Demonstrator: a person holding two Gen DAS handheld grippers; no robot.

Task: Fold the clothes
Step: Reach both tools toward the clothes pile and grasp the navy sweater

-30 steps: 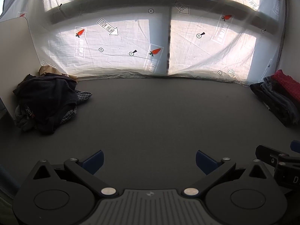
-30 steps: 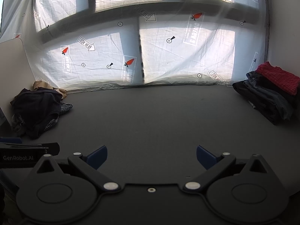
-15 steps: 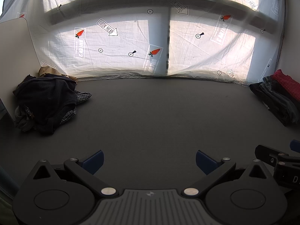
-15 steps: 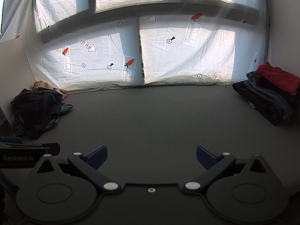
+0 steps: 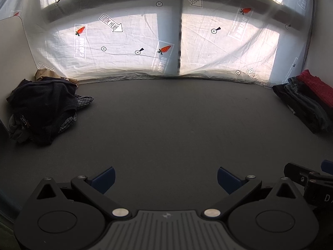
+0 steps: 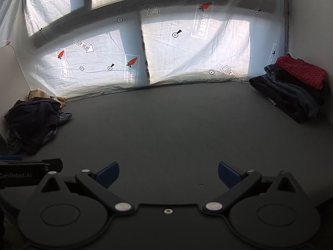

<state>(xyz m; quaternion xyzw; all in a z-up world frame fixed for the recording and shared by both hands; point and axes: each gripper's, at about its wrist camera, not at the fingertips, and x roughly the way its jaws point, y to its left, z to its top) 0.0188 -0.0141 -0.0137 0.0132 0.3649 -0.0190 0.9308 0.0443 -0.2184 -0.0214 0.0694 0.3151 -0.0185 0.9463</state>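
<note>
A heap of unfolded dark clothes (image 5: 43,112) lies at the far left of the dark table (image 5: 166,120); it also shows in the right wrist view (image 6: 33,123). A stack of folded clothes (image 5: 308,102) with a red garment (image 6: 299,70) on top sits at the far right. My left gripper (image 5: 165,177) is open and empty over the near part of the table. My right gripper (image 6: 168,173) is open and empty, level beside it. Each gripper's body shows at the other view's edge.
A white printed sheet (image 5: 166,41) hangs behind the table's far edge, lit from behind. A pale wall panel (image 5: 12,48) stands at the left. A tan cloth (image 5: 44,75) lies behind the heap.
Both views shifted only slightly. Both grippers stay open and empty; the clothes have not moved.
</note>
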